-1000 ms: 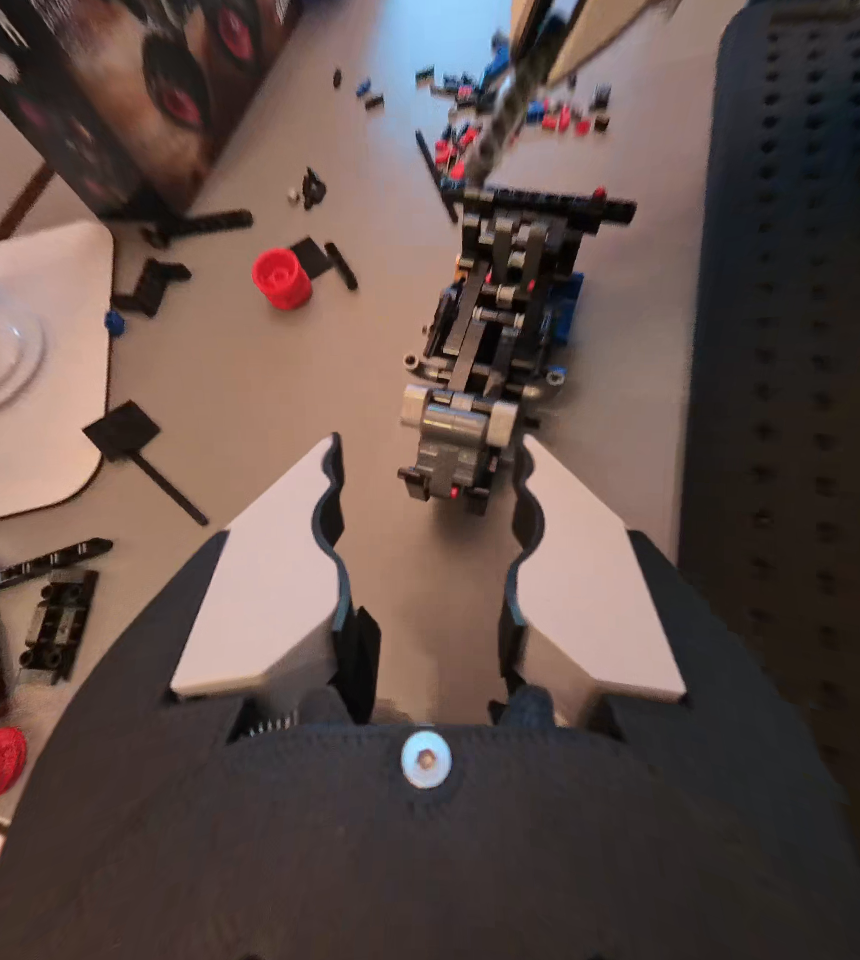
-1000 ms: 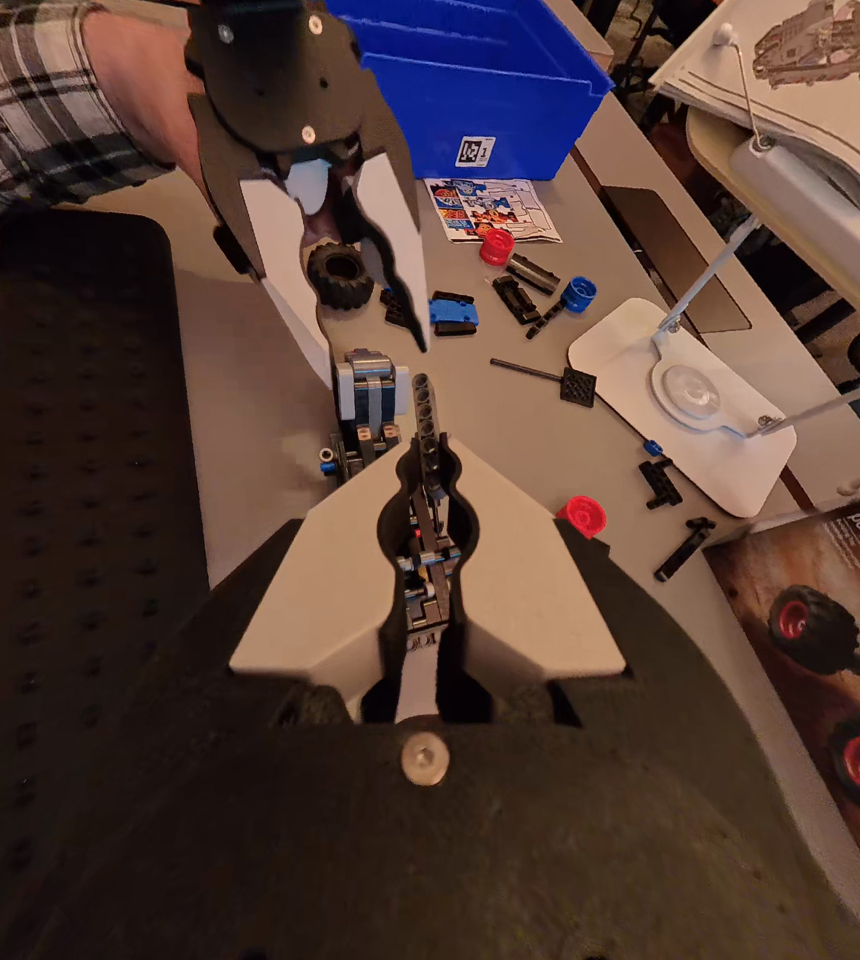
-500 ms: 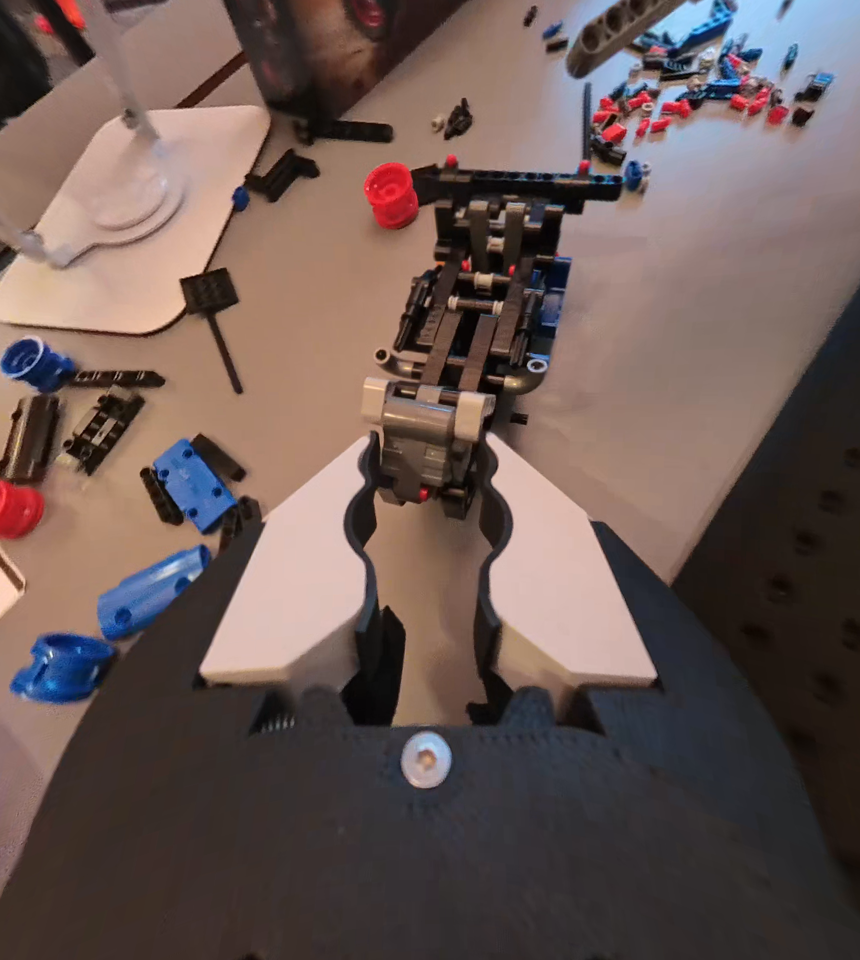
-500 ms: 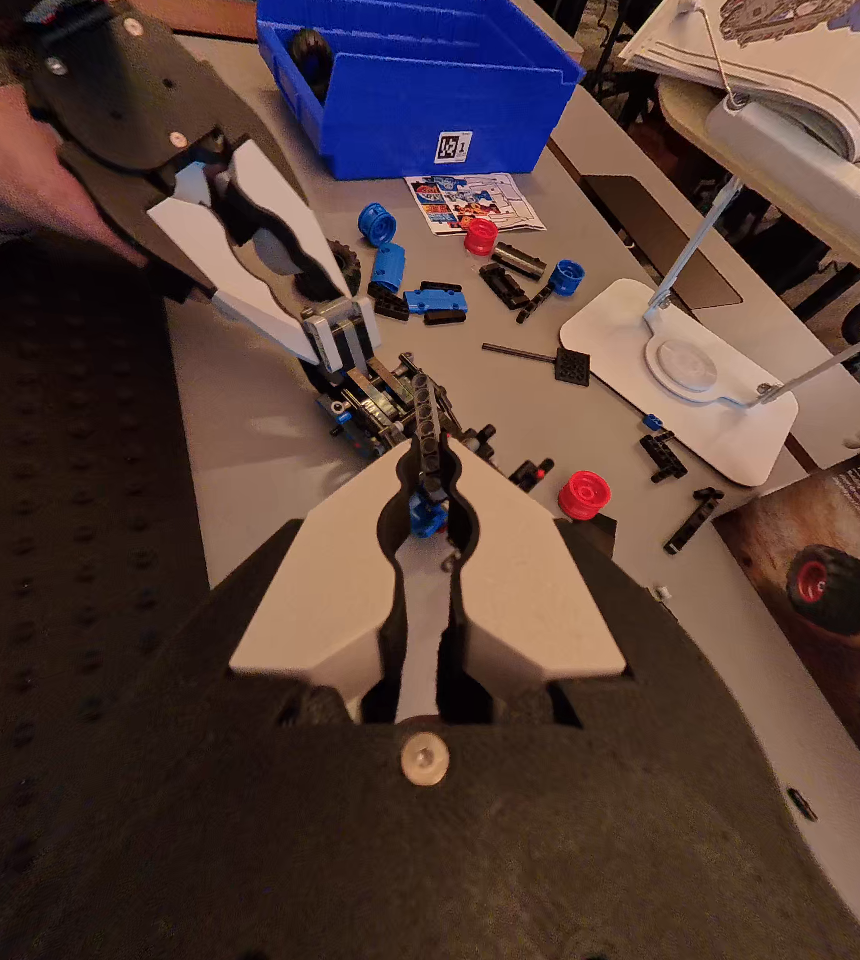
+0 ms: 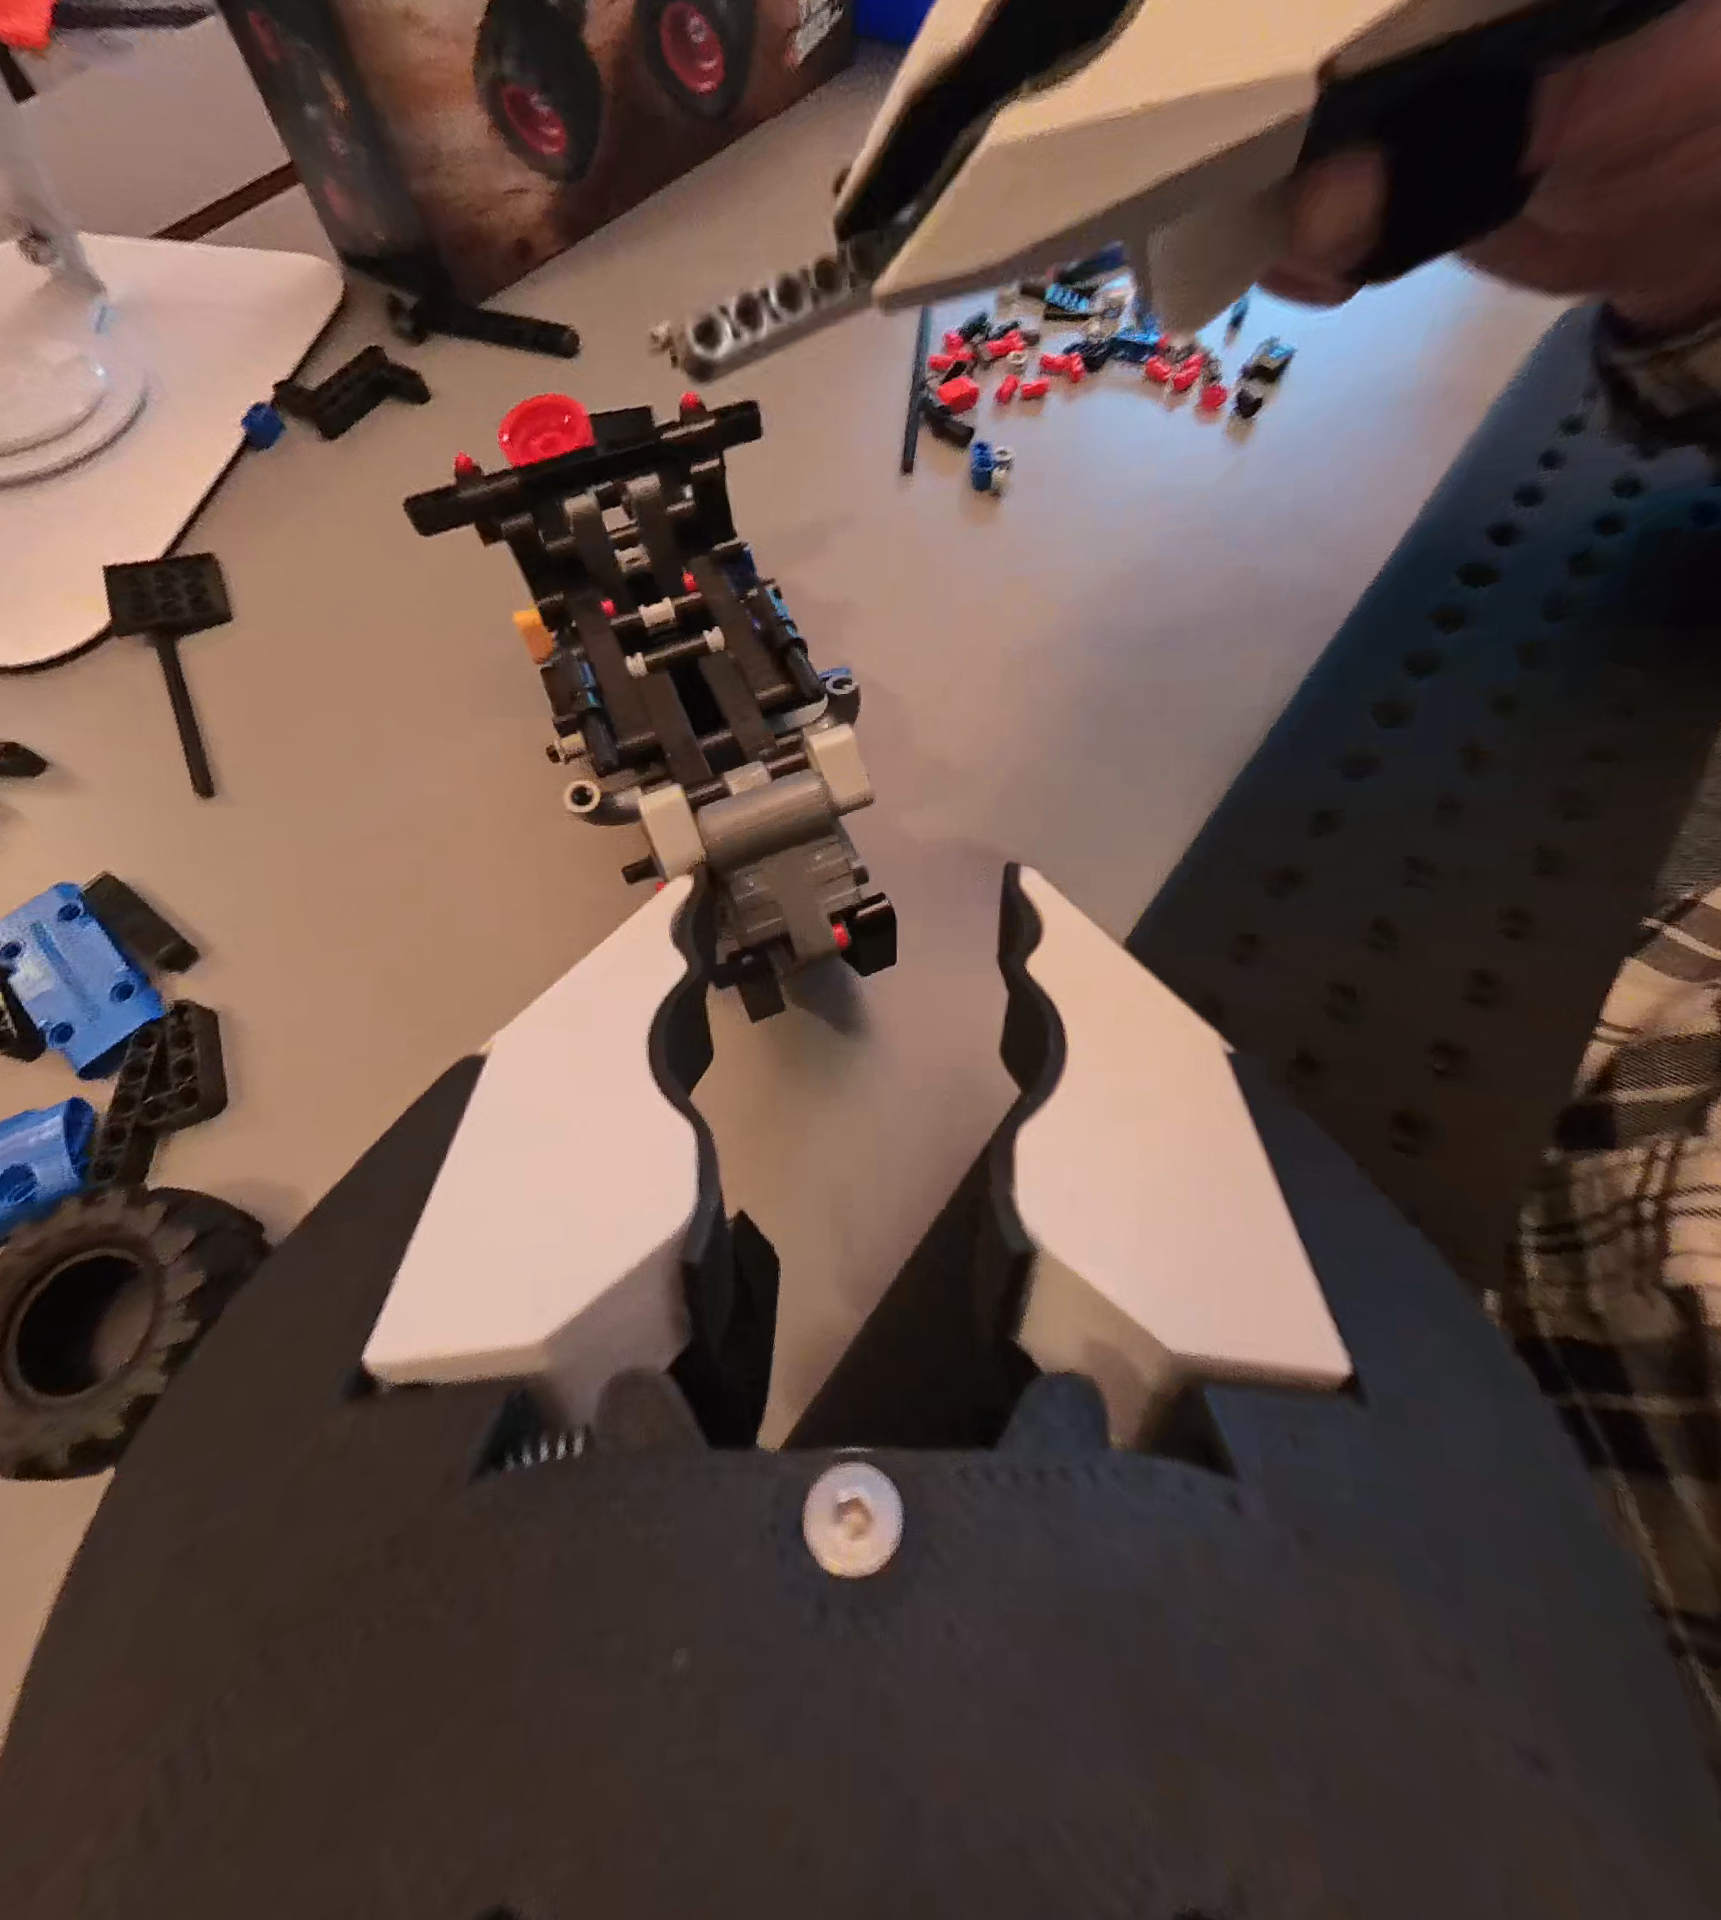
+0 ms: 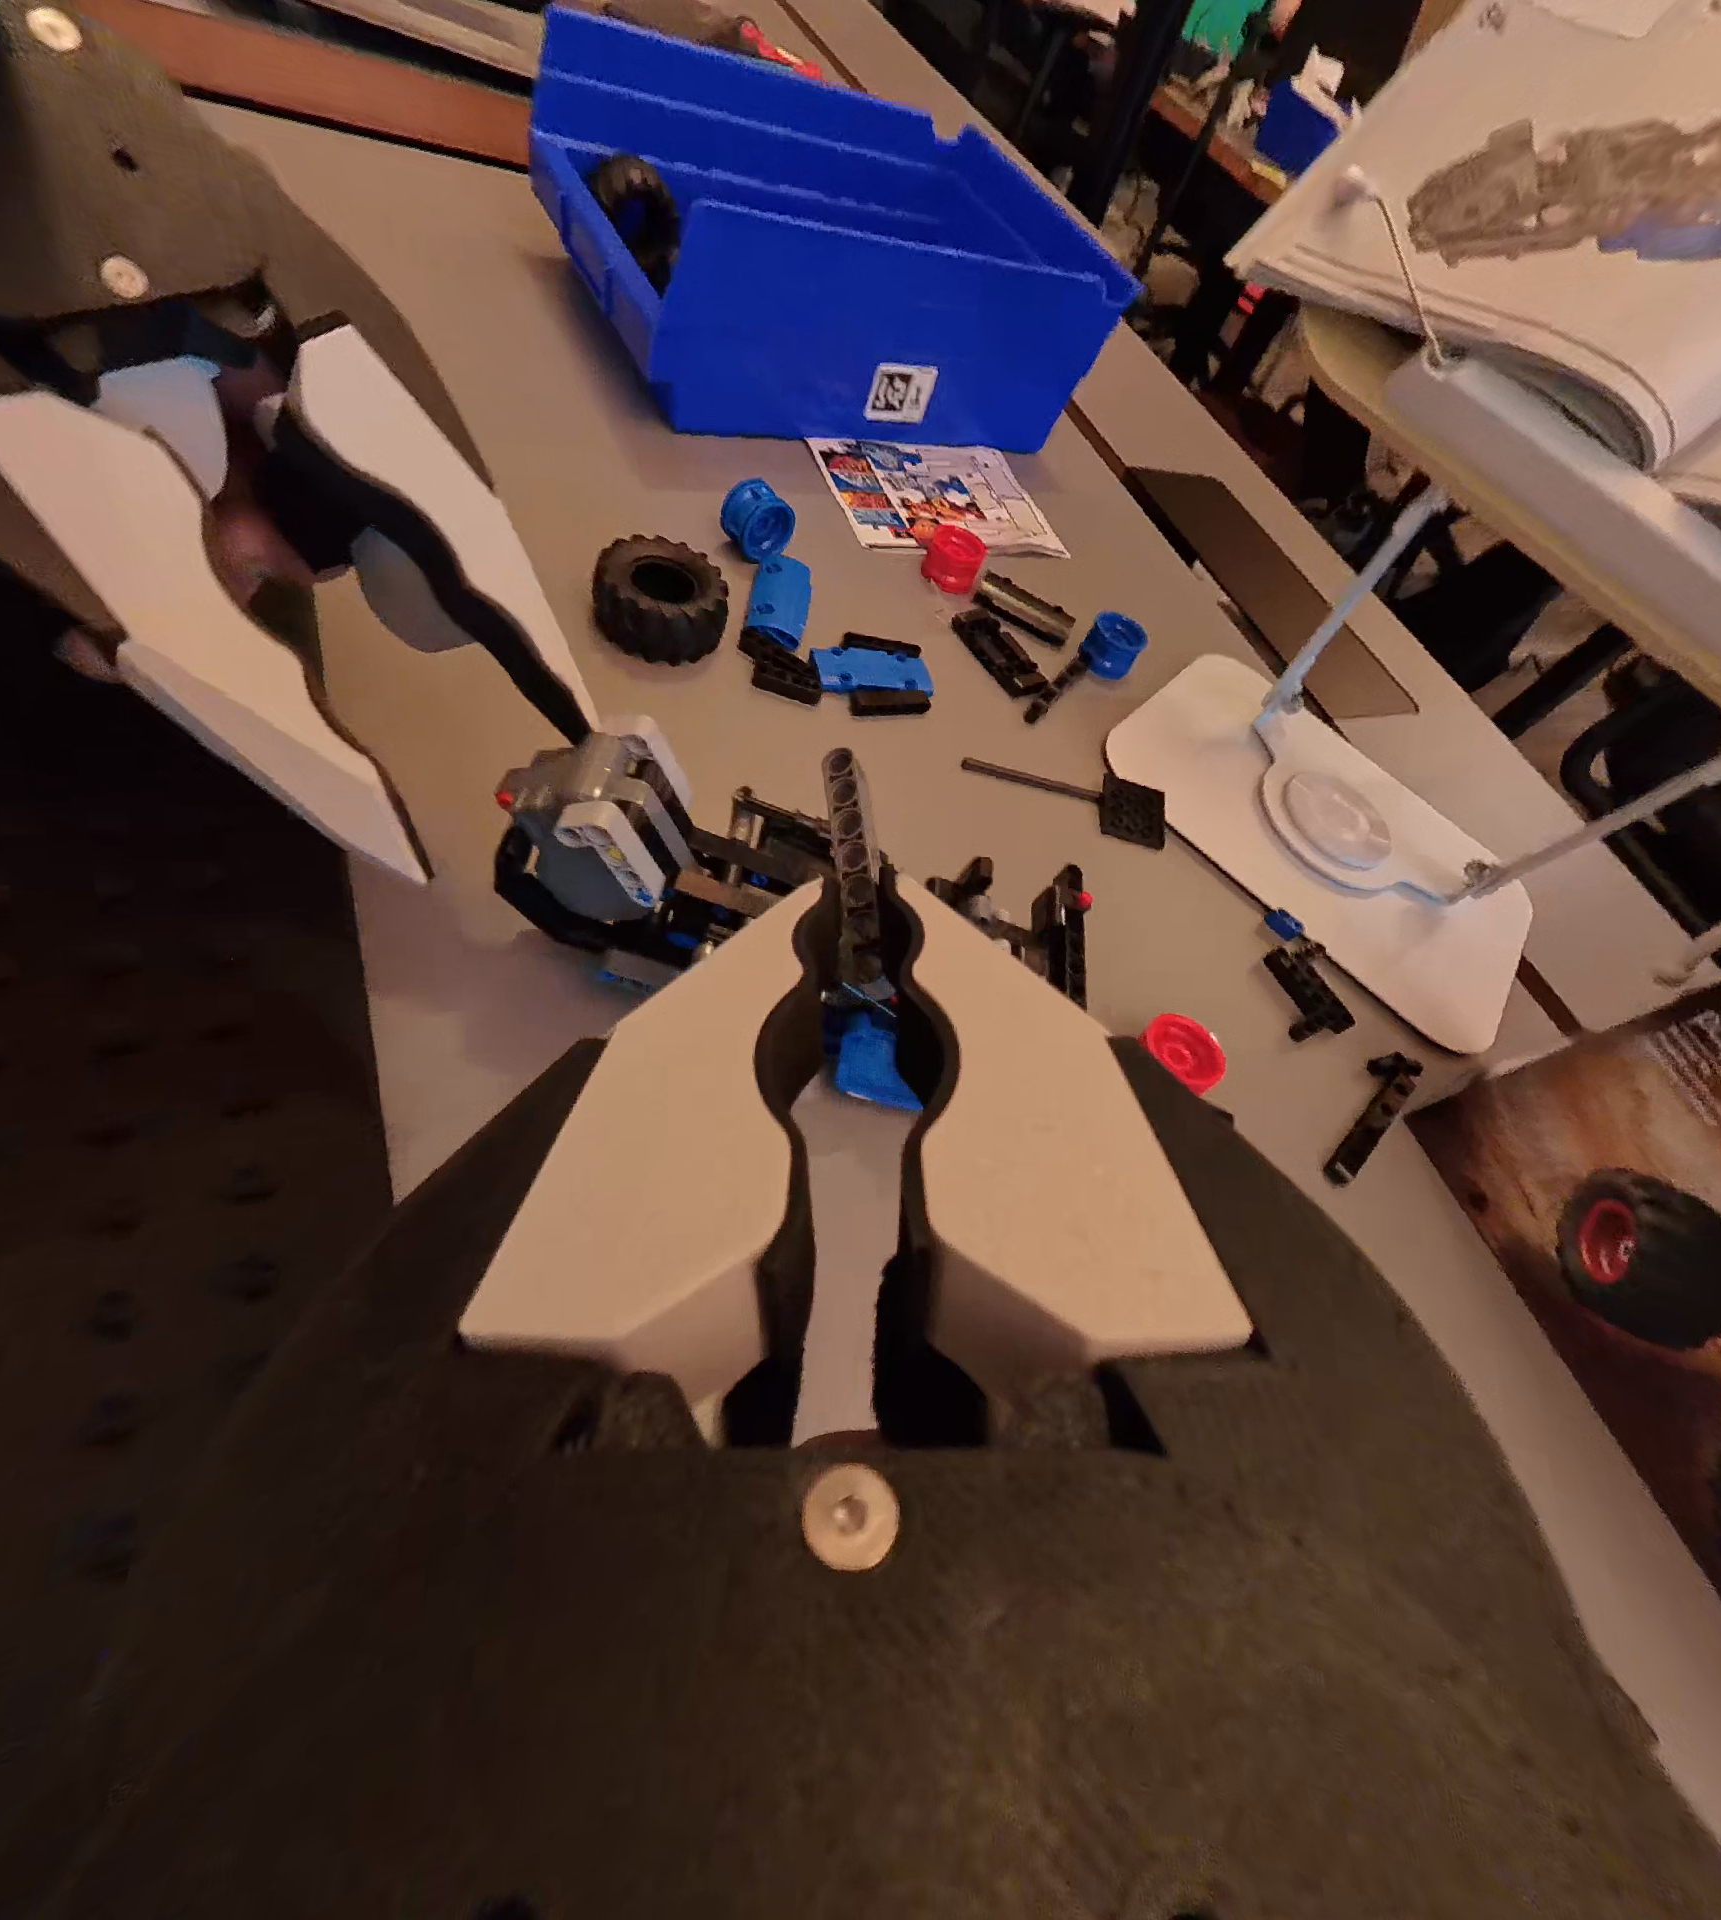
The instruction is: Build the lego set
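The place looks like a workroom or lab set up for bench tasks; a long grey table [image 6: 1126, 748] carries a blue parts bin [image 6: 835, 270] with a small printed marker tag, a black perforated mat [image 5: 1458, 790] along one edge, and a white-based stand [image 6: 1355, 831] holding an open instruction booklet [image 6: 1562, 208]; further desks and chair legs crowd the background, dim and blurred.

Half-built chassis [image 5: 690, 707] – black/grey w/ red pins – flat on table [image 5: 1043, 665]; long holed beam [image 6: 851, 831] raised above it, loose parts [image 5: 1074, 364] nearby.
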Available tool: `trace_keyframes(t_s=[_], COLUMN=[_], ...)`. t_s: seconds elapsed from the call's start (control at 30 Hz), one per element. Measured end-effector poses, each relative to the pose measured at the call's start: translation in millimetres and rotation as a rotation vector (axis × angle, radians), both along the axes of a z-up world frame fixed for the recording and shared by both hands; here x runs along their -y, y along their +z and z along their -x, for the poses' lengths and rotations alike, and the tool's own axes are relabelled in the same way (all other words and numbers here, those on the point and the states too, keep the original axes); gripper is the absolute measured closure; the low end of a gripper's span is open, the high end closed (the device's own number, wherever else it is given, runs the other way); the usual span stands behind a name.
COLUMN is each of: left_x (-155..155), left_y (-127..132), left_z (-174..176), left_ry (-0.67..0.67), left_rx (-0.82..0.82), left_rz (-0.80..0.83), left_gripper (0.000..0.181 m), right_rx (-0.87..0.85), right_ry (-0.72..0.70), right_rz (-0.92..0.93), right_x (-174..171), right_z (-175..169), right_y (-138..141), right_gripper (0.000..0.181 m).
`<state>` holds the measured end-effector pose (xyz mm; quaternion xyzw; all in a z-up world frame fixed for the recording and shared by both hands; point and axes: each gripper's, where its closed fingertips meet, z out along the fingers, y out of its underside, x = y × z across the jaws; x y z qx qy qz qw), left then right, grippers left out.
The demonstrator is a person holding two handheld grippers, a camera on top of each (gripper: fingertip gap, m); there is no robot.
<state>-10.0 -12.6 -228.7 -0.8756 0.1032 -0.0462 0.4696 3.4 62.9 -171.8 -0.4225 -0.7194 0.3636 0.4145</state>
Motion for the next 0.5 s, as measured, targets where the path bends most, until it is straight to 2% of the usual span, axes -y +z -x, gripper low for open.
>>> trace_keyframes(t_s=[0.27,0.37,0.5], left_x=[-6,-14,-24], left_y=[57,63,55], left_z=[30,25,16], left_ry=[-0.095,-0.193,-0.300], left_rx=[0.093,0.195,0.320], left_rz=[-0.196,-0.191,-0.129], left_gripper=[0.145,0.154,0.159], right_rx=[-0.044,-0.103,-0.151], right_ry=[0.044,0.071,0.090], right_rz=[-0.173,-0.233,-0.324], right_x=[21,31,37], right_z=[11,15,19], right_y=[-9,-3,1], right_gripper=[0.177,0.177,0.177])
